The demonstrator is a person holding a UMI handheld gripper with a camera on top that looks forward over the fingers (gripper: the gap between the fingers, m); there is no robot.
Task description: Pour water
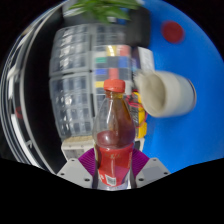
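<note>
I've got the tool [112, 168] low centre of the frame, its two fingers pinching a clear plastic bottle [113, 135] from both sides; purple pads [90, 162] press against the lower body w/ no gap that I can see. Bottle stands upright, centre frame, orange-red cap [114, 87] on top, reddish liquid filling most of it, red label round the lower part.

Just right of the bottle's neck, mid-right of frame, I see a white cup [166, 92], tilted so its opening faces left toward the cap; close to the bottle but not touching it.

Behind the bottle, left half of frame, stacked clear plastic drawers [75, 85]. Between drawers & cup there's a colourful box or card w/ stripes [120, 64], details too small to read. Green plant leaves [100, 8] at top centre. Blue wall [185, 50] fills the upper right, w/ a red round spot [174, 32] on it.

Can't tell whether the bottle rests on a bench or hangs in the grip: its base is hidden behind the fingers.
</note>
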